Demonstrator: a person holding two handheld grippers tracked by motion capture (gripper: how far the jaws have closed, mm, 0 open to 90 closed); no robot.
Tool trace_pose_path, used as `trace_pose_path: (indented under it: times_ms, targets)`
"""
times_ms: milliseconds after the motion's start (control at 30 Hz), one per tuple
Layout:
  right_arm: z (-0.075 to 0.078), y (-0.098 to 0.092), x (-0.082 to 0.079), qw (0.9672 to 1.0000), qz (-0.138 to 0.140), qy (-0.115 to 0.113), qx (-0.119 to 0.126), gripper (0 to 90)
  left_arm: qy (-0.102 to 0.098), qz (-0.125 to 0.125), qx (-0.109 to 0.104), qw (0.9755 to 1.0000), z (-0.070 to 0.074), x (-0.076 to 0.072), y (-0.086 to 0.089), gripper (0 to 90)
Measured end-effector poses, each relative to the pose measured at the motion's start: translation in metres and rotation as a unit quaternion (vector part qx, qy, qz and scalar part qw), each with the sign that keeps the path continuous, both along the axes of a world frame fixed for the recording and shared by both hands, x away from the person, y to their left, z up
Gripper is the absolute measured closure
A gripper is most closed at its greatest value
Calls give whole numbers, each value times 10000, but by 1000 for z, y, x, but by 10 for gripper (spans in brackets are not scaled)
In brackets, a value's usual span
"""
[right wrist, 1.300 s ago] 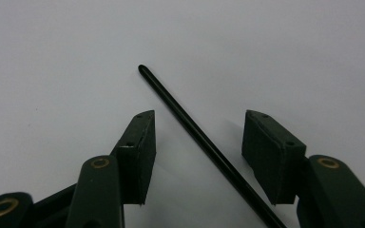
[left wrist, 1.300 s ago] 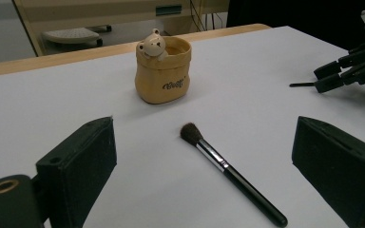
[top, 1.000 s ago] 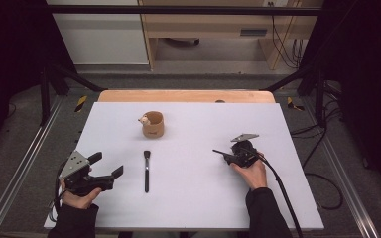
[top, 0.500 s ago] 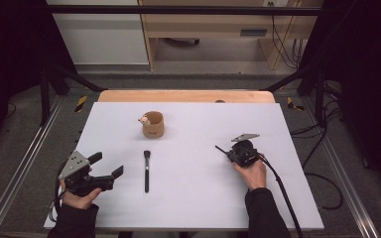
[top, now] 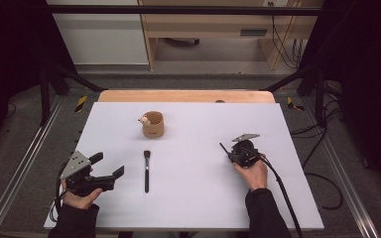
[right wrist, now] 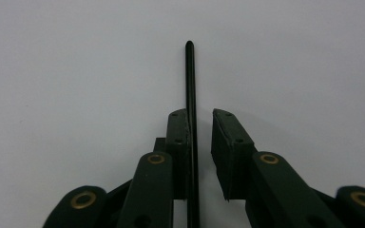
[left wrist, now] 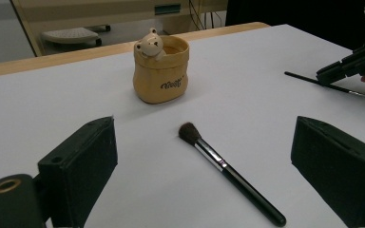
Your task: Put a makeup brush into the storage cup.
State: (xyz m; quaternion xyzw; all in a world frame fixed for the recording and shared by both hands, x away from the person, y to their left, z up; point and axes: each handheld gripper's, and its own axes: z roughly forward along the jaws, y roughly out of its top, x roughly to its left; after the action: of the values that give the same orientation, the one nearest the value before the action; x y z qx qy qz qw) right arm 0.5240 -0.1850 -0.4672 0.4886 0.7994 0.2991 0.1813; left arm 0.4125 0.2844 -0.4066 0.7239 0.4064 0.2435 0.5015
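**Thin brush between loosened jaws, broad brush lying free**

While the right hand-held gripper (top: 226,150) rests low on the white table (top: 198,208), a thin black brush (right wrist: 190,95) lies between its jaws, its long axis running straight out ahead of the gripper with the rounded tip past the pads. The jaws have just been opening a little: the brush lies against one pad (right wrist: 178,142), and a narrow gap separates it from the other, so nothing is clamped. Bare table lies ahead of this gripper and to both sides, and the table's right edge is well apart from it.

The left hand-held gripper (top: 108,166) stands wide open and holds nothing. A makeup brush (left wrist: 228,171) lies flat just ahead of it, beside its right jaw, bristles pointing away from the person towards a tan bear pot (left wrist: 161,69) and handle end pointing back. Open table surrounds the pot. The left gripper sits near the table's left and near edges.
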Motion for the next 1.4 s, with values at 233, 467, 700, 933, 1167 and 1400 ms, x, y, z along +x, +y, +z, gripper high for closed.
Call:
trace_pose_path:
  times_ms: [233, 467, 700, 933, 1167, 1400]
  targets:
    - [25, -14, -4, 9996, 99, -138, 210, 650, 1, 27, -27, 10000, 0, 0, 2, 74]
    - [39, -12, 1, 9993, 292, 211, -129, 566, 36, -10, 30, 10000, 0, 1, 2, 74]
    - [42, 7, 12, 9929, 539, 808, -693, 556, 56, -25, 31, 10000, 0, 1, 2, 74]
    - [34, 14, 20, 9877, 569, 1133, -912, 588, 85, -49, 61, 9999, -1, 2, 0, 74]
    - [28, 13, 23, 9848, 559, 1327, -975, 634, 105, -55, 82, 9999, -2, 3, 0, 74]
    - [21, 17, 25, 9812, 591, 1463, -1115, 690, 97, -63, 90, 9999, -2, 2, 0, 74]
